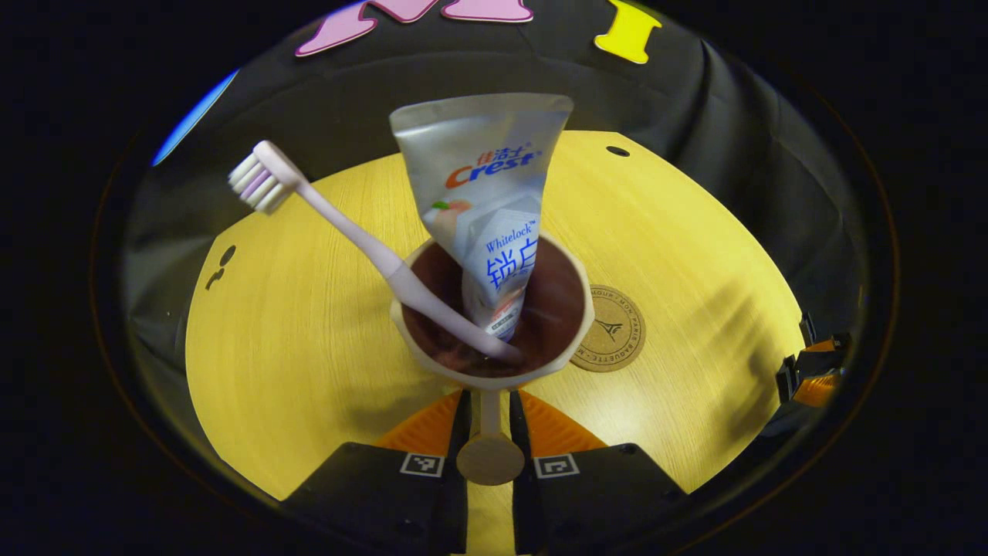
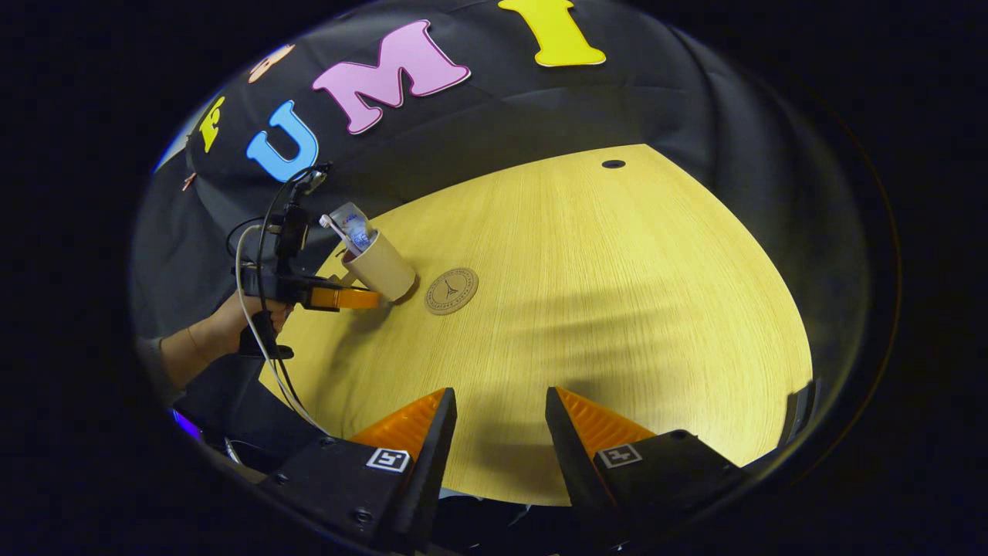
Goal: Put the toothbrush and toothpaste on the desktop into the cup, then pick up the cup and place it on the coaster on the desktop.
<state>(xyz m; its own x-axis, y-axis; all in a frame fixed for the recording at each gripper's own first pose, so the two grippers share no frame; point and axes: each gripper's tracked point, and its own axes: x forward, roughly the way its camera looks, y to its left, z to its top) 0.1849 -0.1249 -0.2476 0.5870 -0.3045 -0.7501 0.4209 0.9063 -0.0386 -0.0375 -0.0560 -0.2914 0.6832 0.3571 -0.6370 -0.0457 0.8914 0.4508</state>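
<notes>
The cup (image 1: 494, 313) already holds the toothbrush (image 1: 340, 224) and toothpaste (image 1: 486, 201), and your left gripper (image 1: 489, 421) is clamped on its handle, with the cup just beside the coaster (image 1: 614, 330) on the desktop (image 1: 293, 347). What's left is to set it on the coaster. Nothing blocks that short path; your right gripper (image 2: 500, 421) hangs open and empty, well apart.

Yellow wooden desktop (image 2: 617, 309), round coaster (image 2: 451, 290) lying flat on it
</notes>
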